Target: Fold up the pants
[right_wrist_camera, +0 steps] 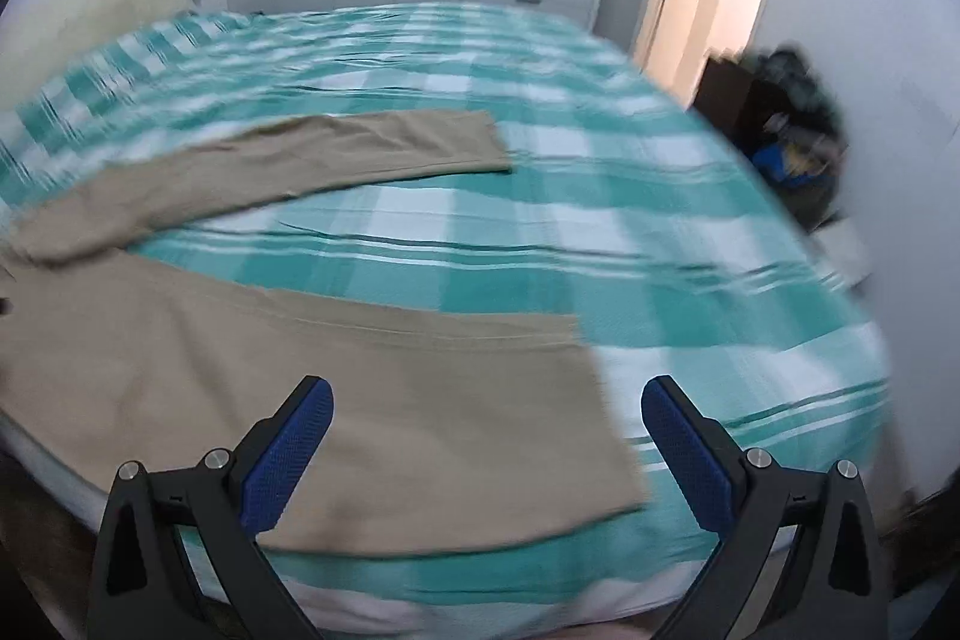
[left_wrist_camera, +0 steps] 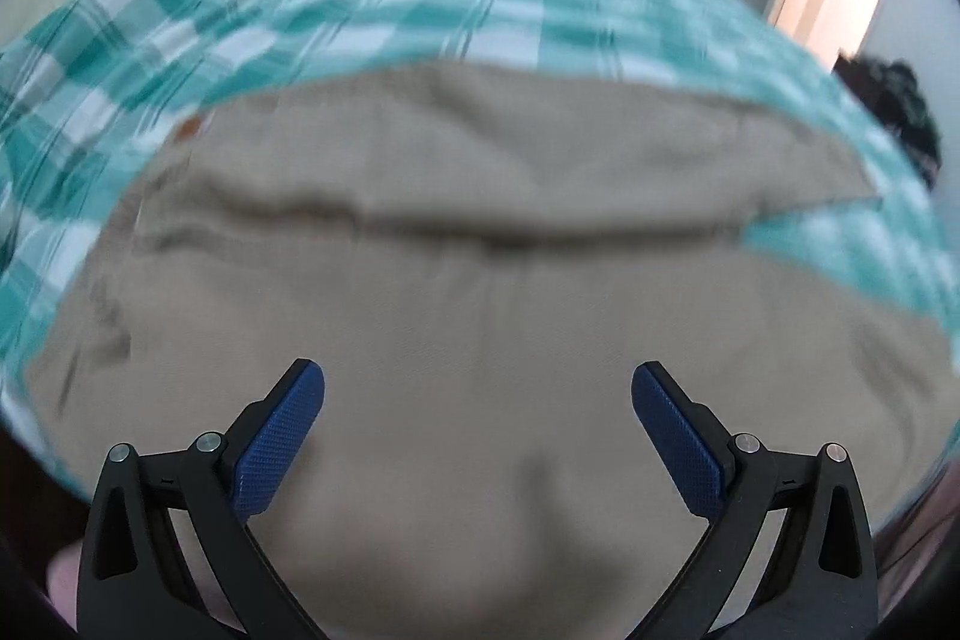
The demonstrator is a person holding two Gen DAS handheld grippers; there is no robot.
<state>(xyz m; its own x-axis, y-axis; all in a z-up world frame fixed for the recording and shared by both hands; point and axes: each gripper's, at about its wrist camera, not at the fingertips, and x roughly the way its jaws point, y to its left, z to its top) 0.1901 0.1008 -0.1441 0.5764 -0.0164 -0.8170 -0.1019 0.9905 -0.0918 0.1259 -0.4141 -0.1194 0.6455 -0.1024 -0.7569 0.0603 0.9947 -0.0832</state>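
Both sets of jaws stand wide apart, gripping nothing: the left gripper (left_wrist_camera: 478,394) over the upper part of the khaki pants (left_wrist_camera: 468,316), the right gripper (right_wrist_camera: 487,409) above one leg's hem. Pants lie spread, legs parted, on the teal checked bedspread (right_wrist_camera: 630,232); blur hides detail.
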